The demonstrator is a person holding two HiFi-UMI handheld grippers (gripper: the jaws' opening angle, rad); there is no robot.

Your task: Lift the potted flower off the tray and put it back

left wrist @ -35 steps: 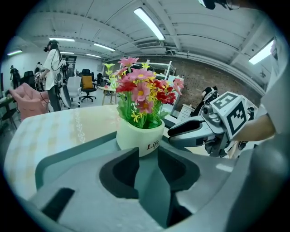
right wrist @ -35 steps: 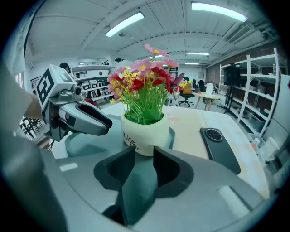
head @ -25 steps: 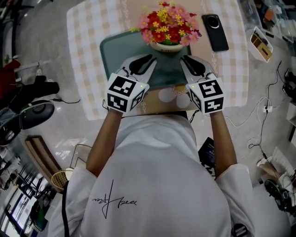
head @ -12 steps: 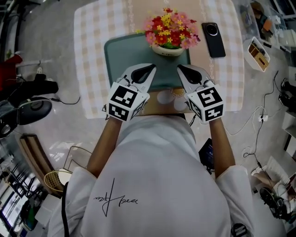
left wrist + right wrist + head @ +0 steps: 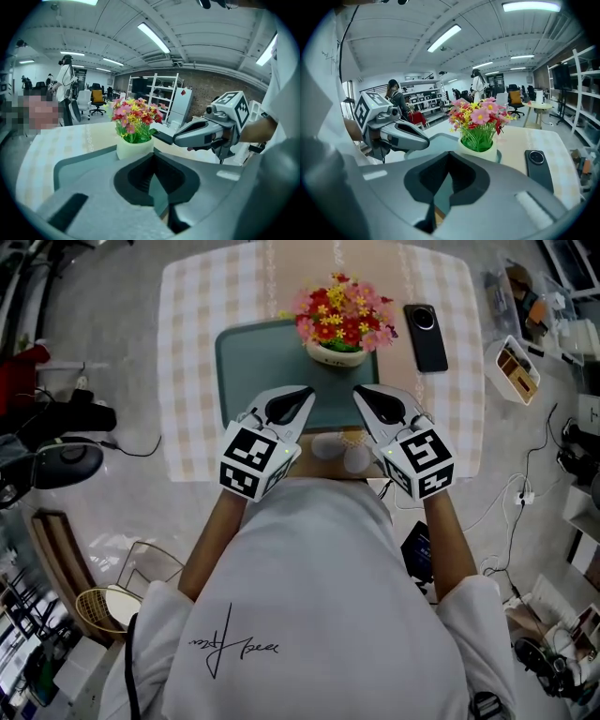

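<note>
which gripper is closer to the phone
Right. The right gripper is left of the phone and nearer the person; the left gripper is farther left, over the tray.

Tray [image 5: 234, 371]: near edge is lying partly hidden under left gripper [image 5: 302, 393] and right gripper [image 5: 362, 393]. Pot [image 5: 336, 357]: flowers [image 5: 342, 313] are covering most of it from above. Phone [image 5: 162, 136]: right gripper is masking its far end.

Checked tablecloth [image 5: 192, 352] covers the table, and a dark phone [image 5: 425, 337] lies flat on its right side, camera end away from the person. On the floor to the right, a compartmented box [image 5: 517, 368] and white cables [image 5: 511, 498]; lower left, a wicker basket [image 5: 94, 607]. Far back, an orange chair [image 5: 97, 97] and white shelving [image 5: 157, 96].
</note>
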